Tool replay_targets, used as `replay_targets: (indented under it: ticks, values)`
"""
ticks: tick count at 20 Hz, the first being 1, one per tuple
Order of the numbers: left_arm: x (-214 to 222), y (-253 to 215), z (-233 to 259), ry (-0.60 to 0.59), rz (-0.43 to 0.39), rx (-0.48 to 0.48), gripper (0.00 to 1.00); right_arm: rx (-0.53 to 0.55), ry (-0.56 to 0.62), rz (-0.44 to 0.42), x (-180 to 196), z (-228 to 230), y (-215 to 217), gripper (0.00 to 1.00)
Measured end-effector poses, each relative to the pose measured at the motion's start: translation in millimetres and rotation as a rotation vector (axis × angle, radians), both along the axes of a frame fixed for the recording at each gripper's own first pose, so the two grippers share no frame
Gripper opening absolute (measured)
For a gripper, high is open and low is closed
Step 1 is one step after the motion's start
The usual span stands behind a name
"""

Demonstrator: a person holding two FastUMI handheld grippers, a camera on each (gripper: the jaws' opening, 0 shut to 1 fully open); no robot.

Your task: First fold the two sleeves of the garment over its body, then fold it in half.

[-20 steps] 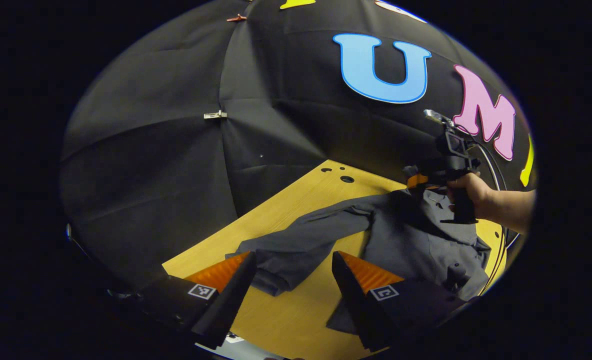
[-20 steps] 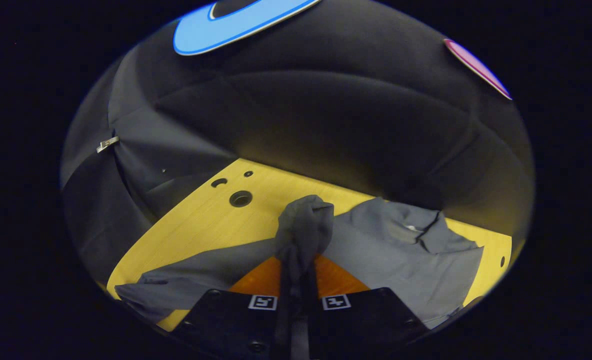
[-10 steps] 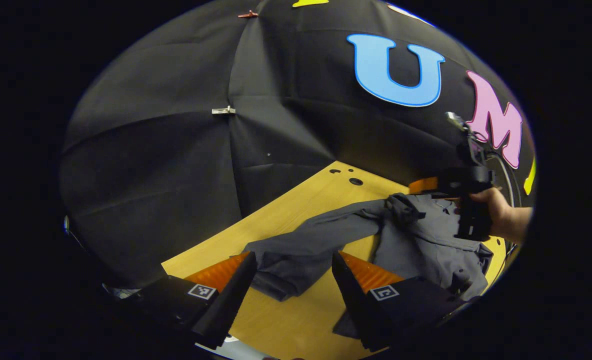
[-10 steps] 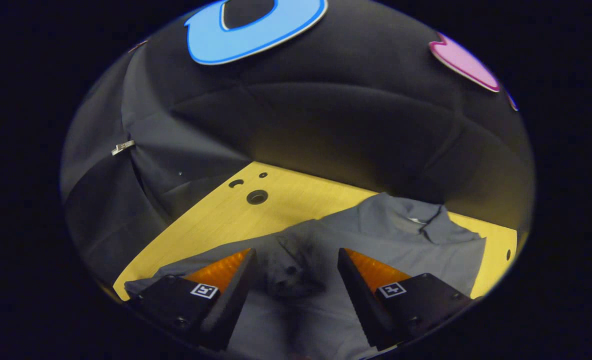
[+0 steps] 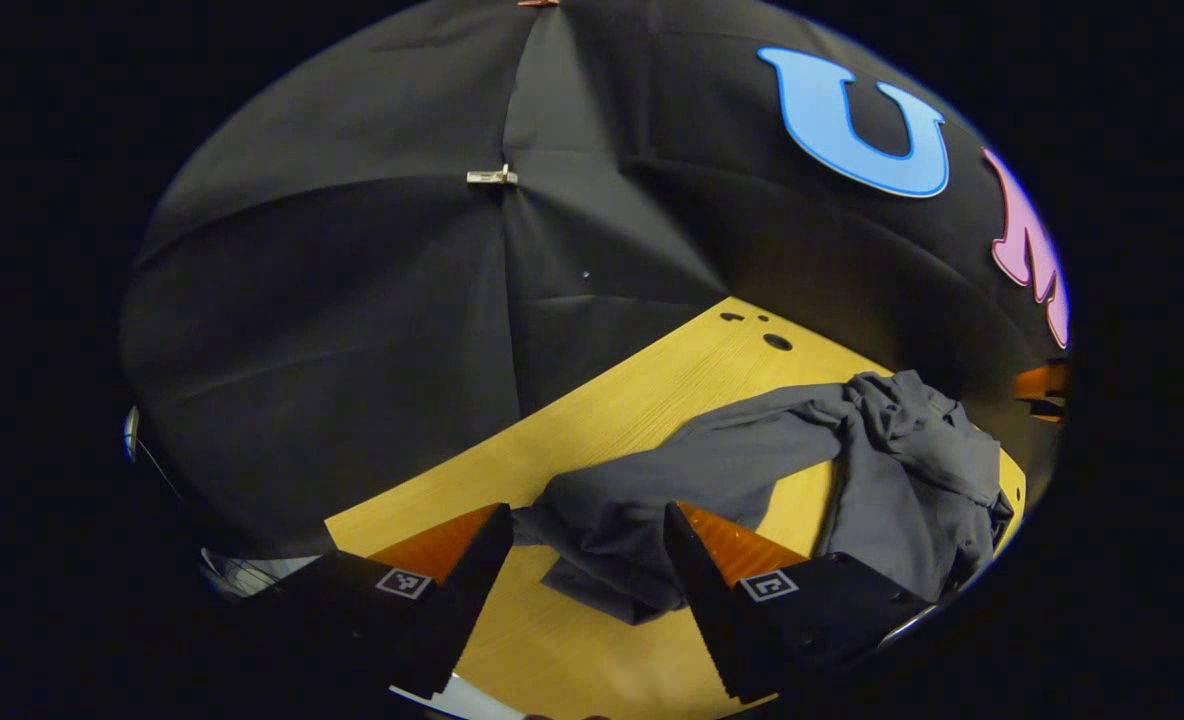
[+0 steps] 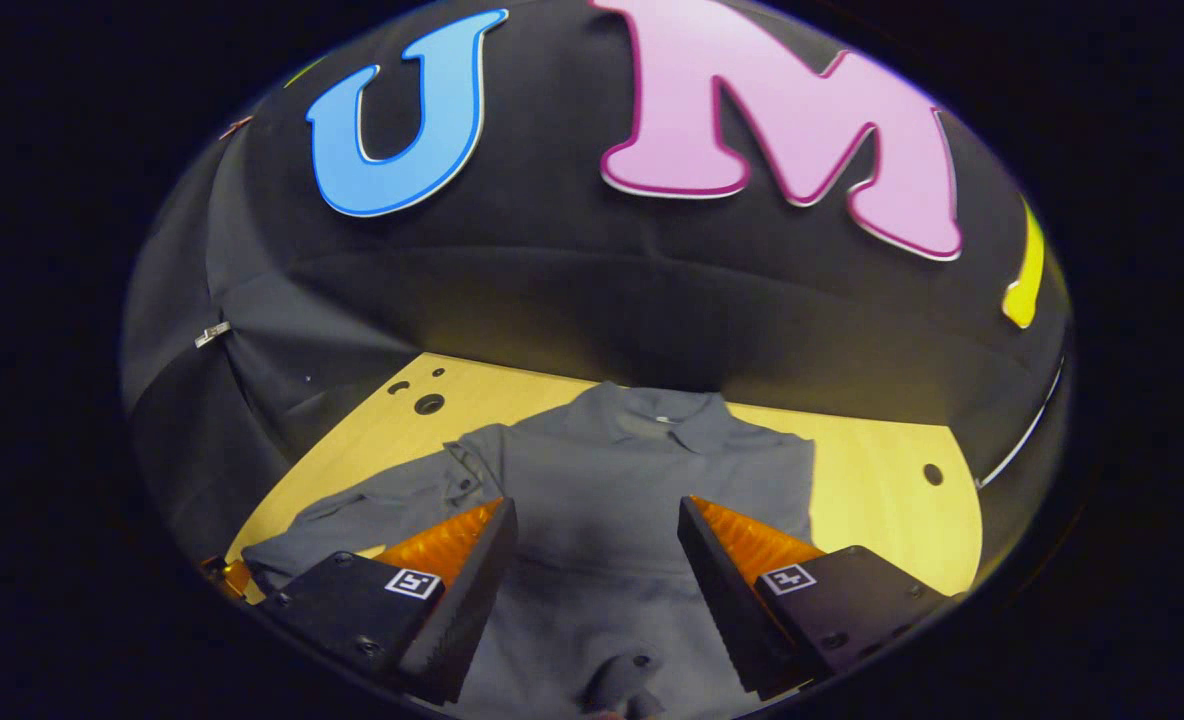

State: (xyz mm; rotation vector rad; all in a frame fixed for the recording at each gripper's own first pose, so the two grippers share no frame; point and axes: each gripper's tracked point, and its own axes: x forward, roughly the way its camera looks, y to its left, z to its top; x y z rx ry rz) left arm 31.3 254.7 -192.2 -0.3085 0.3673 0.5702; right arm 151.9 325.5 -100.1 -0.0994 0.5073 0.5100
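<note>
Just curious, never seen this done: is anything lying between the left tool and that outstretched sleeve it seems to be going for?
Nothing visible. The left tool is open, and the grey sleeve lies on the wooden table directly between its fingers.

A dark grey long-sleeved cloth shirt (image 6: 612,500) lies on the yellow wooden desk (image 6: 872,500), collar toward the booth wall behind, one sleeve (image 5: 672,480) stretched out to its left.
</note>
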Motion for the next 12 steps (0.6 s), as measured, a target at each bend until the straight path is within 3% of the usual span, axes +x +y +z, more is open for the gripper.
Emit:
replay_targets:
  ticks: [7,8,9,12]
  values:
    - [29,14,-38,0.121,-0.015,-0.006,0.96,0.022,-0.01,-0.077,-65,19,-83,0.99]
    - [29,15,-44,0.144,-0.014,-0.013,0.92,0.026,-0.004,-0.081,-74,18,-89,0.99]
    - [28,17,-46,0.16,-0.009,-0.01,0.96,0.023,0.002,-0.084,-83,17,-97,0.99]
    - [26,14,-48,0.184,-0.024,0.01,0.95,0.048,-0.033,-0.091,-97,24,-119,1.0]
